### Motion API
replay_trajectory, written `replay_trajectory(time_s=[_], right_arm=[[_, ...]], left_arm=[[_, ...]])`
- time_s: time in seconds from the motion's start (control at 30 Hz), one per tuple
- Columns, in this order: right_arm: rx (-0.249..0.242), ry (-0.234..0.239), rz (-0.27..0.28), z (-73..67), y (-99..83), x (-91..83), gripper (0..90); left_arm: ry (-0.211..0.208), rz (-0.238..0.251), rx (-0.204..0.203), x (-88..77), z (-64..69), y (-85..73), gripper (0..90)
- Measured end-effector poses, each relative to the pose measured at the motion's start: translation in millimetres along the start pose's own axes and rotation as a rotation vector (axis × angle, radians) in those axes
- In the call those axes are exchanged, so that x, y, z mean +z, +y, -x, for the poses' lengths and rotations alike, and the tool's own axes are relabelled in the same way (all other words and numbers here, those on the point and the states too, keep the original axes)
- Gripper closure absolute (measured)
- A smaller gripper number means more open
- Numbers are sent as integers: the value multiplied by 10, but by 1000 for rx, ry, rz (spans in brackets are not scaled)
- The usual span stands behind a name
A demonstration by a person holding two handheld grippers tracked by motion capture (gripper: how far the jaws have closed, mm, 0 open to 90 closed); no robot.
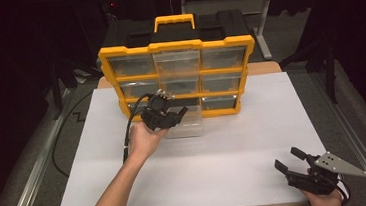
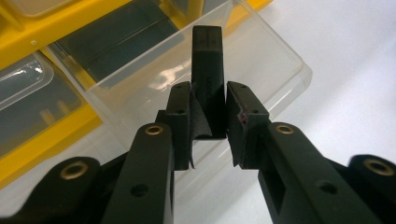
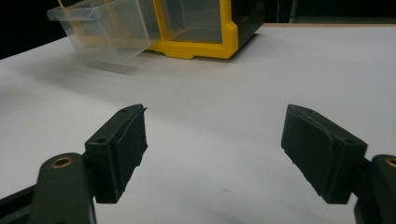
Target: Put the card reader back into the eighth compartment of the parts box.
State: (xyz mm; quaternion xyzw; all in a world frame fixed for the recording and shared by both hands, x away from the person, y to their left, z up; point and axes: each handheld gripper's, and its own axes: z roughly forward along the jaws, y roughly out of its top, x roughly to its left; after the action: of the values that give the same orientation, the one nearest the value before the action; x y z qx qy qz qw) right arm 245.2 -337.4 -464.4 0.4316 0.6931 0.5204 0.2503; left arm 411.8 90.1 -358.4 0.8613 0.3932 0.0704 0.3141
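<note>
The left gripper (image 2: 208, 122), jaws pinching a black block (image 2: 208, 70), hovered over the pulled-out clear drawer (image 2: 280, 79); releasing came next, right gripper's (image 3: 233, 154) jaws spread.

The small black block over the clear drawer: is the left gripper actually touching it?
Touching. The left gripper view shows the left gripper with both pads pressed against the sides of the black block.

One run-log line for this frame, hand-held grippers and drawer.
left hand-held gripper: shut on black block | block over pulled-out clear drawer of yellow organizer | right hand-held gripper: open, idle above table
</note>
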Motion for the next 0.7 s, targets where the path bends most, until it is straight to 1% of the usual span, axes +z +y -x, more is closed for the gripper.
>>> replay_trajectory(time_s=[0.03, 0.07, 0.1, 0.17, 0.27, 0.3, 0.47, 0.6, 0.7], right_arm=[[0, 0, 0, 0, 0, 0, 224], [0, 0, -1, -1, 0, 1, 224], [-3, 4, -4, 0, -1, 7, 224], [-4, 0, -8, -6, 0, 11, 224], [-5, 0, -3, -14, 1, 1, 224], [-7, 2, -3, -12, 2, -3, 224], [-9, 0, -3, -15, 1, 2, 225], [-6, -2, -7, -9, 0, 7, 224], [-6, -3, -5, -12, 0, 6, 224]], left_arm=[[1, 0, -3, 3, -6, 1, 723], [-4, 7, -14, 7, -18, 0, 720], [-7, 10, -18, 5, -26, -1, 704], [0, 17, -23, -5, -18, -8, 635], [22, 11, -3, -17, 15, -19, 597], [24, 13, -2, -20, 20, -22, 574], [17, 17, 5, -25, 44, -44, 526], [17, 35, 1, -46, 59, -67, 498], [15, 35, 14, -58, 73, -84, 474]])
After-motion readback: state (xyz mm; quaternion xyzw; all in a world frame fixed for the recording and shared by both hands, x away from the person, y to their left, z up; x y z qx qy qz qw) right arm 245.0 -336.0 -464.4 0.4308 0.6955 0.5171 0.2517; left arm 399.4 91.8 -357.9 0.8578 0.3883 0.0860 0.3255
